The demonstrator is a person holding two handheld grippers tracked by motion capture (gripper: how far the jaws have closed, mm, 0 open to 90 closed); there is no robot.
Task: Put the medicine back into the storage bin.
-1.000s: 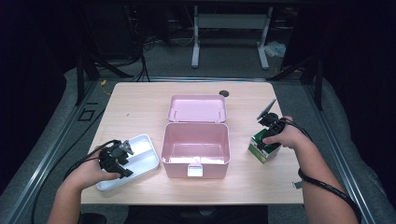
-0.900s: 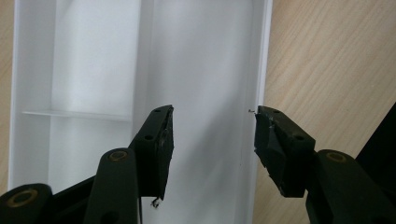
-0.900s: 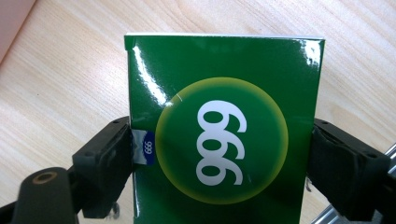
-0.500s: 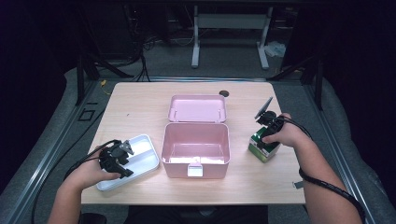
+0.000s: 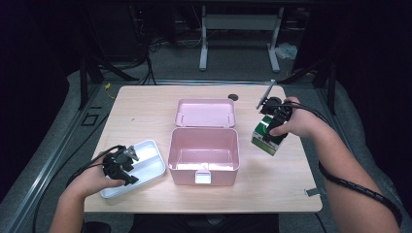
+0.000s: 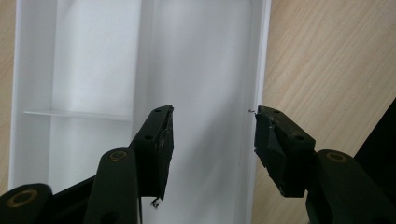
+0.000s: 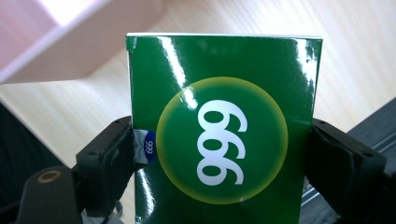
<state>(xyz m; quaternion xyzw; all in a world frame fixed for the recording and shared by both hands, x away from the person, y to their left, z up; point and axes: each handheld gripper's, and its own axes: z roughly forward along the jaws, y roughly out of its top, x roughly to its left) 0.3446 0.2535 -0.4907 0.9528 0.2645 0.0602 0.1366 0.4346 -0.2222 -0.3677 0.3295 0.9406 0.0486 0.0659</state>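
Observation:
A green carton [image 5: 266, 136] printed with "999" [image 7: 224, 126] is clamped between the jaws of my right gripper [image 5: 274, 119] [image 7: 219, 158], right of the open pink box [image 5: 204, 155]; it looks raised off the table. A corner of the pink box [image 7: 79, 37] shows beyond the carton. At the front left lies a white divided tray [image 5: 145, 165]. My left gripper [image 5: 121, 162] [image 6: 212, 140] hovers over the tray [image 6: 93, 70], open, one jaw inside and one outside the tray's side wall, holding nothing.
The pink box's lid [image 5: 204, 112] lies flat behind it, hinged open. A dark round spot [image 5: 233, 97] marks the far side of the wooden table [image 5: 145, 111]. A bit of tape [image 5: 311, 191] sits near the front right edge.
My right gripper has risen and shifted slightly away from the person with the green carton in it. The left gripper has stayed over the tray.

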